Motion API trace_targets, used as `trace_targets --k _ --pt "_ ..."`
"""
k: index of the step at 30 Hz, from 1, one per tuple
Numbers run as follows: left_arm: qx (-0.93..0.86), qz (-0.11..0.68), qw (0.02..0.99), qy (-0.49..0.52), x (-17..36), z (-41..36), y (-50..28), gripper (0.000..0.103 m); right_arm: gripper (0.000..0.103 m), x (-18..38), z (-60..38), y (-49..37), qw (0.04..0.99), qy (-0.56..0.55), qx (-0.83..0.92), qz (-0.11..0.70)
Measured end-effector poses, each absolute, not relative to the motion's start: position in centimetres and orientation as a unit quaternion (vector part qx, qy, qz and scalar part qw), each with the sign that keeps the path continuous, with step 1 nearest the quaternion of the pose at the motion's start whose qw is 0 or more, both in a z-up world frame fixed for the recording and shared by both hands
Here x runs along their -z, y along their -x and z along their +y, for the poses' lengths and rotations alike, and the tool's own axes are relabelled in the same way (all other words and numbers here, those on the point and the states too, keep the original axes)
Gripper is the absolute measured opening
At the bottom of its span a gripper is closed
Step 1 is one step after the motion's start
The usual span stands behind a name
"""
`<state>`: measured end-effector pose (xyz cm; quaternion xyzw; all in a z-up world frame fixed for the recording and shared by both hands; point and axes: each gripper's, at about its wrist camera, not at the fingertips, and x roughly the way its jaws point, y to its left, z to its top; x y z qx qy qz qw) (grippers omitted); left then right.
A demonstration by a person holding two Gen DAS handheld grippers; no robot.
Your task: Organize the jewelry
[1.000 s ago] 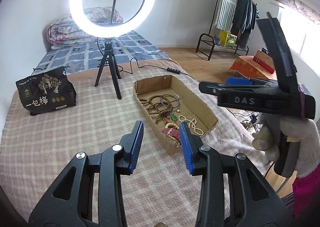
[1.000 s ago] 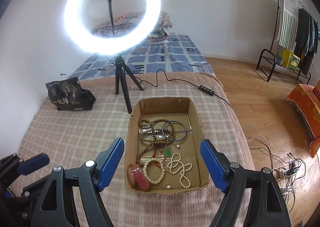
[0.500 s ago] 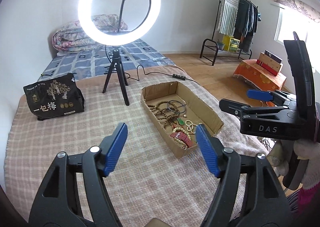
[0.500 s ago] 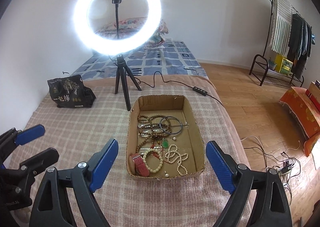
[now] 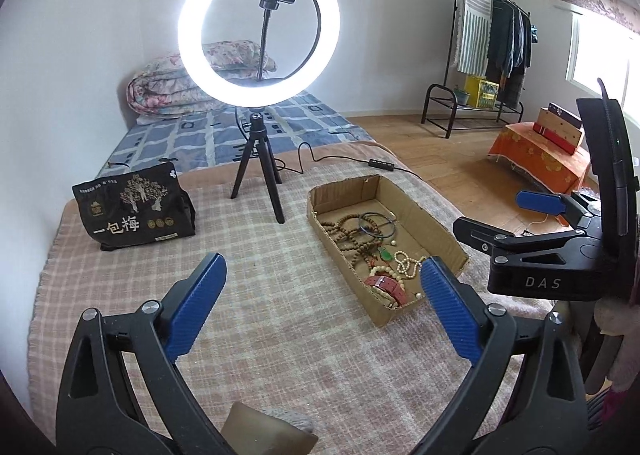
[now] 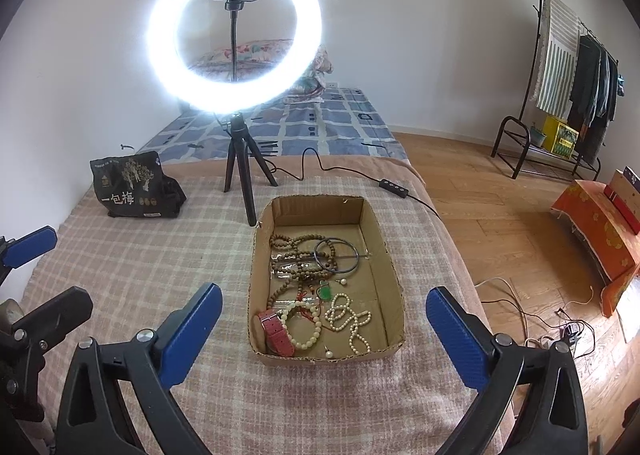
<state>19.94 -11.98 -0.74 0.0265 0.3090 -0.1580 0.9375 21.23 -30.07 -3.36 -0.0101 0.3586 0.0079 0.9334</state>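
White walls (image 6: pixel 420 35) — wood floor (image 6: pixel 500 215), perhaps laminate

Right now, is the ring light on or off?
On. The ring light glows bright white in both views, standing on its tripod behind the cardboard box.

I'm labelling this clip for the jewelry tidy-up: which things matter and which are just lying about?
For the job:
cardboard tray
wooden bead strands
dark bangle
green pendant
cream bead strands
red strap

Lying about:
ring light
black snack bag
clothes rack
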Motion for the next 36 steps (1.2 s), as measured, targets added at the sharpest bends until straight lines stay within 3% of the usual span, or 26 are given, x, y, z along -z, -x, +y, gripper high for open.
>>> trace_targets --k 36 --pt "0.13 0.333 0.934 -0.025 1.08 -11.52 -20.41 0.103 0.103 4.06 -29.47 -21.41 0.93 0.011 -0.015 0.367"
